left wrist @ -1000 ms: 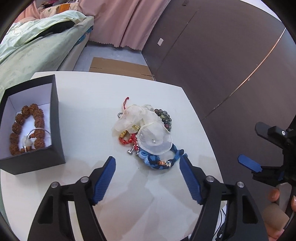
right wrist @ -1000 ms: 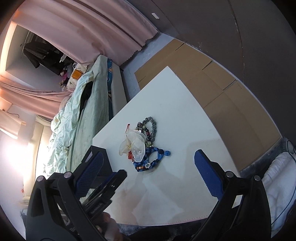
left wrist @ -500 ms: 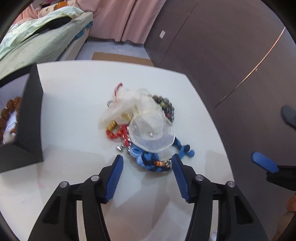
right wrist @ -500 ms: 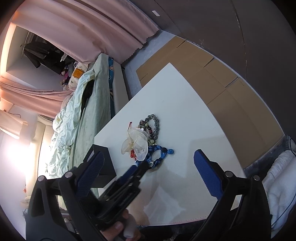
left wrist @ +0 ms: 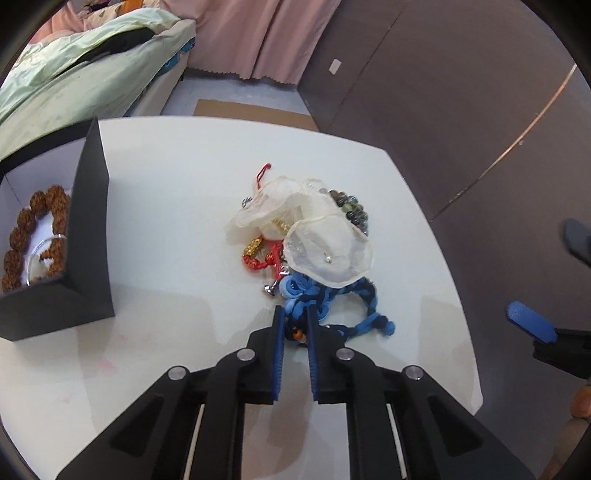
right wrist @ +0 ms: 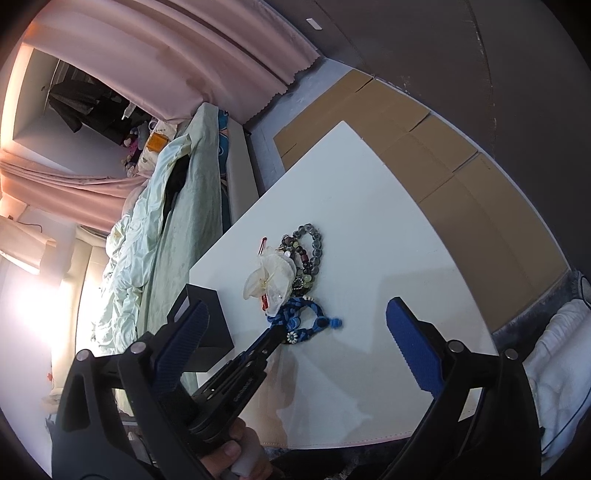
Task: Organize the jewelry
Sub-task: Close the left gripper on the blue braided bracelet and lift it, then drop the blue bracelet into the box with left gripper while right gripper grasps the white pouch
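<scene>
A heap of jewelry lies mid-table: a blue braided bracelet [left wrist: 354, 299] at the near side, a white gauze pouch [left wrist: 325, 251] on top, a red cord bracelet [left wrist: 258, 260] and a dark bead bracelet [left wrist: 351, 210] behind. My left gripper [left wrist: 294, 314] is closing, and its pads pinch the near loop of the blue bracelet. In the right wrist view the left gripper [right wrist: 275, 332] reaches the blue bracelet [right wrist: 306, 325] from the near left. My right gripper [right wrist: 295, 310] hovers wide, its jaws closing slightly with nothing between them. A black box [left wrist: 88, 229] at the left holds a brown bead bracelet [left wrist: 22, 236].
The white table [left wrist: 177, 192] ends close on the right, beside a dark wall [left wrist: 443, 110]. A bed with a green cover [left wrist: 74, 74] stands behind the box, with pink curtains [left wrist: 251, 33] beyond. Flat cardboard [right wrist: 424, 155] lies on the floor past the table's far edge.
The left gripper moved forward to the heap and its jaws came together on the blue bracelet's near loop. The right gripper stayed where it was.
</scene>
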### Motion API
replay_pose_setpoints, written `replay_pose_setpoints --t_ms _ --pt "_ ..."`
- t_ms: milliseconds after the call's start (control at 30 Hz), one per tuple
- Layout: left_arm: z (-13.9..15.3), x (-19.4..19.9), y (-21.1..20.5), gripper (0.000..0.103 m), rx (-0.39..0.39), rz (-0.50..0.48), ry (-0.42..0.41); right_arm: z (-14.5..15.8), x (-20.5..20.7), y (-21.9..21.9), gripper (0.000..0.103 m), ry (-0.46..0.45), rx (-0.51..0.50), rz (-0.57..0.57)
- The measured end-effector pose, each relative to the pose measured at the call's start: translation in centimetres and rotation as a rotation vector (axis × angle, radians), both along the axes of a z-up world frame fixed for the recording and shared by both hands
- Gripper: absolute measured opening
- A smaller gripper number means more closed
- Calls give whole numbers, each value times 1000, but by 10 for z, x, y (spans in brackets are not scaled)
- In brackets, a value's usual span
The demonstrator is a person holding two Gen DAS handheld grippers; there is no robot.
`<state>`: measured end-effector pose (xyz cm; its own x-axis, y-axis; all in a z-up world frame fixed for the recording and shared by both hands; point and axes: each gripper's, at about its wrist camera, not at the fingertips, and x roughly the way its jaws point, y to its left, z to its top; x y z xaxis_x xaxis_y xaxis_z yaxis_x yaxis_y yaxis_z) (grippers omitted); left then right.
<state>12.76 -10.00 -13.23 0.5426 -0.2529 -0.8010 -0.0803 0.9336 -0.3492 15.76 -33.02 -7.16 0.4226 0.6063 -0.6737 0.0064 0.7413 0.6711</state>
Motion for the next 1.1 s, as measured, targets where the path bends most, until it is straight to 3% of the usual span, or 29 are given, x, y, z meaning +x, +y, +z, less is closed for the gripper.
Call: replay_pose_setpoints --t_ms 200,467,967,1067,1100 --pt "23 -6 11 8 -30 -6 -47 -8 3 12 76 23 -5 32" --pt "55 -14 29 8 -29 14 -122 -33 15 36 53 100 66 76" --pt "95 -24 93 8 -47 110 -209 -75 42 71 39 171 -34 61" --pt "101 -27 101 8 -46 122 -221 -82 47 74 29 171 -45 60" --pt "103 -28 104 8 -42 128 -227 -81 48 75 17 165 -48 67"
